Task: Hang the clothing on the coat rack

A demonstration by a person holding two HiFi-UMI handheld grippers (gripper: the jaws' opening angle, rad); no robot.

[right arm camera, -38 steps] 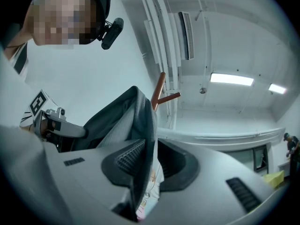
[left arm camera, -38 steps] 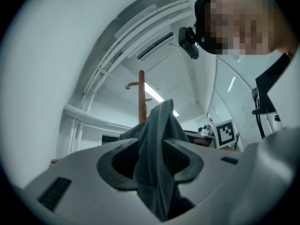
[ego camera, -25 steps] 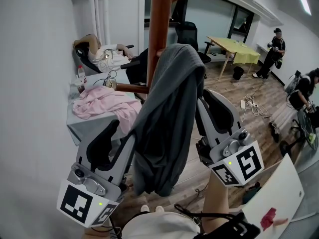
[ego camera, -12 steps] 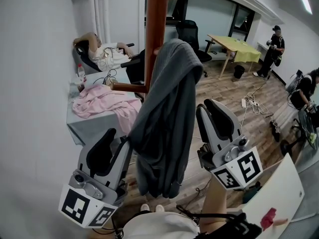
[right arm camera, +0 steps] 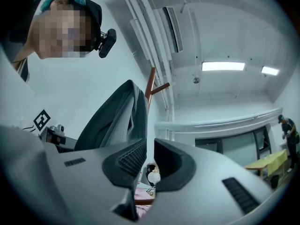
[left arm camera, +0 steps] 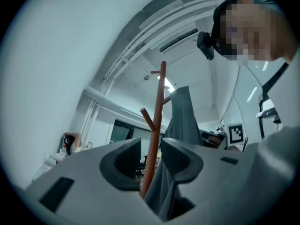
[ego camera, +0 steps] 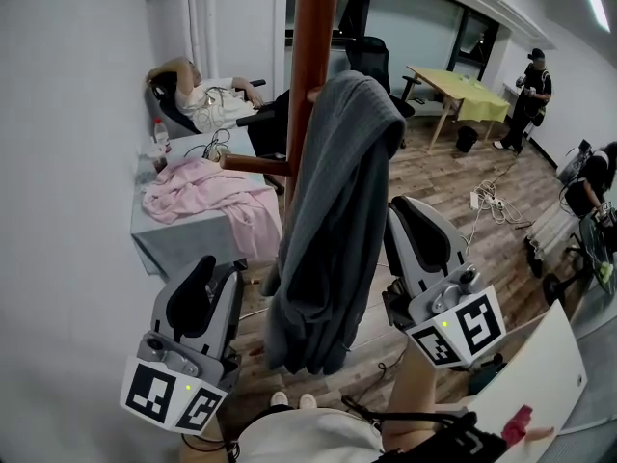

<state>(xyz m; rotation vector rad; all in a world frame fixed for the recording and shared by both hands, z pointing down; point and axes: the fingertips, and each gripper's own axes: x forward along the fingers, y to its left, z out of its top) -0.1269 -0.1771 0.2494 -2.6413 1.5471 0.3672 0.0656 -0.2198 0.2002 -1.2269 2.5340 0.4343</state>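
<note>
Head view: I see the grey garment (ego camera: 335, 210) draped over the coat rack (ego camera: 310, 56) at frame centre, with the left gripper (ego camera: 214, 273) lower left and the right gripper (ego camera: 416, 224) lower right. Left gripper view: jaws apart, nothing between them. Right gripper view: jaws apart, nothing between them.

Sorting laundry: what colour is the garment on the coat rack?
Dark grey garment, clearest in the head view.
</note>
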